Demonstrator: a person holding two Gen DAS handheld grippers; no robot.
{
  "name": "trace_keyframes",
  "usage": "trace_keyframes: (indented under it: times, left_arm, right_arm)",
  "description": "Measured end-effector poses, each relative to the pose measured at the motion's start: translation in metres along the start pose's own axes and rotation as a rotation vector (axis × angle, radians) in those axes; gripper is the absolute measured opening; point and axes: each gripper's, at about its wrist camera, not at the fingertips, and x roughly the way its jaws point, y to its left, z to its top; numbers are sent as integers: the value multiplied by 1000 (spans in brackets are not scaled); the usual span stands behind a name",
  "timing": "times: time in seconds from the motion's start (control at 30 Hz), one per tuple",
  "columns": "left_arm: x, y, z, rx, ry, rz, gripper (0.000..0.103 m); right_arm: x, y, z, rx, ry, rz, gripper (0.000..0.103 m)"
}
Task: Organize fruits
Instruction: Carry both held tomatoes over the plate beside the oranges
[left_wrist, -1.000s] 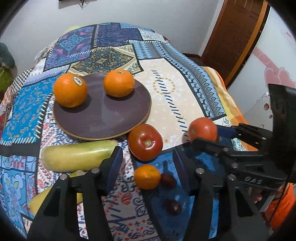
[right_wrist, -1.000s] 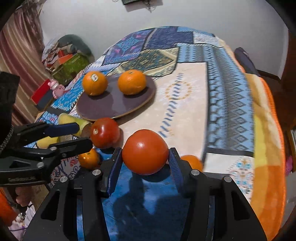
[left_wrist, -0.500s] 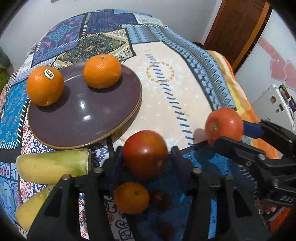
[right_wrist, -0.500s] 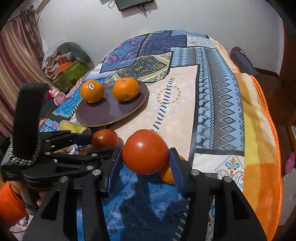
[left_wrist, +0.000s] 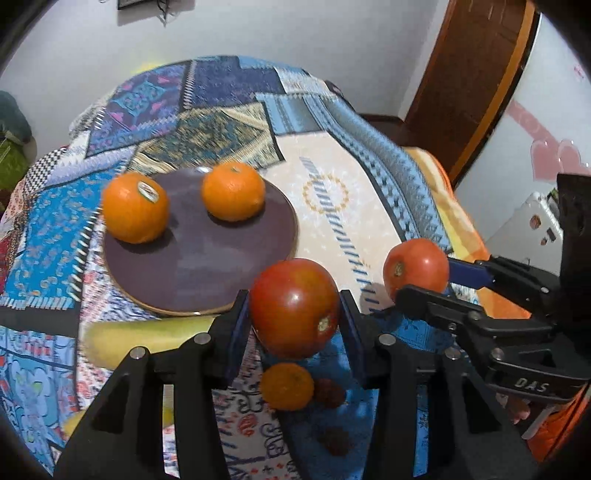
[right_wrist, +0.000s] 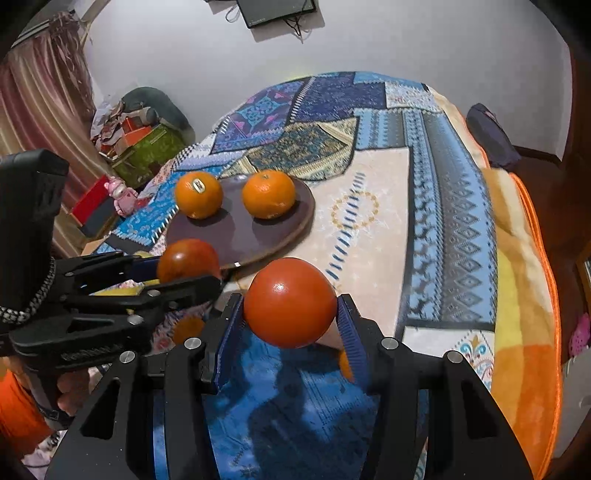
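You are holding two tomatoes, one clamped in each gripper's jaws: left gripper (left_wrist: 293, 321), right gripper (right_wrist: 290, 325); two oranges (left_wrist: 135, 208) are sitting on the far plate (left_wrist: 207, 273).

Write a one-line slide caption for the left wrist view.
Left gripper holds a tomato near the dark plate with two oranges, while the right gripper holds a second tomato.

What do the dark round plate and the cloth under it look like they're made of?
The plate looks like glazed ceramic or maybe lacquered wood: dark brown-purple, smooth, with a soft sheen and a tan rim; I can't tell which. The patchwork cloth looks like a soft printed fleece or plush blanket: matte, slightly fuzzy, draping over the edges with an orange border.
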Motion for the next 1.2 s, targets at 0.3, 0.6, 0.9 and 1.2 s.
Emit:
trace_keyframes:
  times: [0.3, 0.6, 0.9, 1.2]
  left_arm:
    - [-29, 36, 13, -38, -63, 56, 46]
    - [-31, 66, 23, -48, -71, 114, 46]
    - [-17, 86, 29, -55, -51, 136, 46]
    - [8, 96, 28, -78, 1, 116, 46]
  right_arm:
    - [13, 29, 26, -57, -31, 26, 47]
    - [42, 48, 46, -94, -20, 27, 47]
    - [74, 57, 60, -118, 18, 15, 47]
    - [103, 61, 57, -148, 87, -3, 47]
